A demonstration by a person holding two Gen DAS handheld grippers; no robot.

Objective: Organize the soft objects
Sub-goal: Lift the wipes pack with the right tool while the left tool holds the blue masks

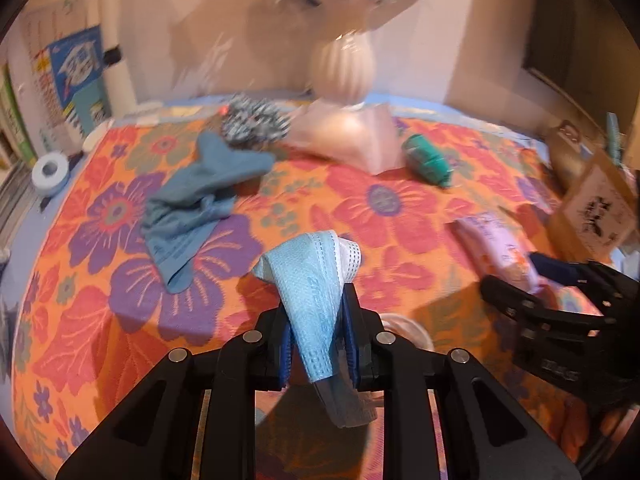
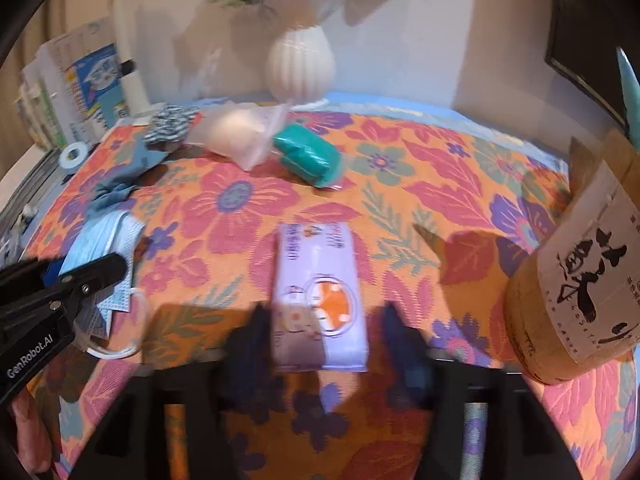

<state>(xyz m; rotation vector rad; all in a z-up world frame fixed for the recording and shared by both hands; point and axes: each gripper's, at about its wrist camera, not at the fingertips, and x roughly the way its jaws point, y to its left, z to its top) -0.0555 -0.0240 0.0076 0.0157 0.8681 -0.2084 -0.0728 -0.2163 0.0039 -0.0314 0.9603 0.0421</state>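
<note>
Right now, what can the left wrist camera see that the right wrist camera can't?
Only the left wrist view shows the left gripper front-on, shut on the blue face mask.

Only the right wrist view shows the purple tissue pack whole, between the open right gripper.

Both show the green roll, white vase and floral tablecloth.

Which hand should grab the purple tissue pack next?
Probably the right. Its open tongs already sit either side of the purple tissue pack, while the left tongs are shut on the blue face mask.
</note>
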